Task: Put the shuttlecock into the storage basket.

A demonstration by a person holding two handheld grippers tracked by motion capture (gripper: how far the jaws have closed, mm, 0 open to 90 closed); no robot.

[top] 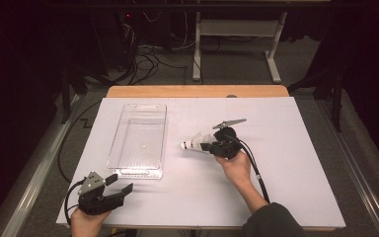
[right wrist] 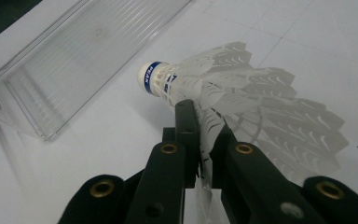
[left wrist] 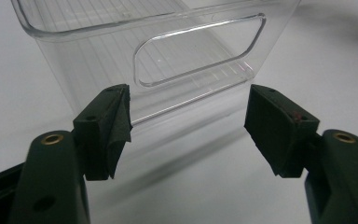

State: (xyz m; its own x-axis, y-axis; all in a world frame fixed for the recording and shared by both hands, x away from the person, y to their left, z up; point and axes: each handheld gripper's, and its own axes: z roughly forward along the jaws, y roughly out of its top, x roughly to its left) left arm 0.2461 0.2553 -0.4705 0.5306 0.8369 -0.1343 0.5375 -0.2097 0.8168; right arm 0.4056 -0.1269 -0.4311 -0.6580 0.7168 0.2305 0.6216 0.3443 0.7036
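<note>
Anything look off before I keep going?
One thing: the right gripper is shut on the shuttlecock by its feather skirt, not the cork, so the feathers look pinched. The clear bin sits upright, empty.

Your high view was bright only on the white table [top: 276,187]; everything around it, from 9 through 12 to 3 o'clock, sank into near black, and the whole picture was soft and slightly grainy. Light fell from above, so your left tool [top: 120,184] cast just a small shadow beneath it. In your left gripper view, the clear bin [left wrist: 158,51] carried thin glints along its rim, its shadow spread toward 6 o'clock, and the near black jaws were blurred. In your right gripper view, the shuttlecock [right wrist: 223,93] was evenly lit and fairly sharp, while the corner at 11 o'clock went dark.
</note>
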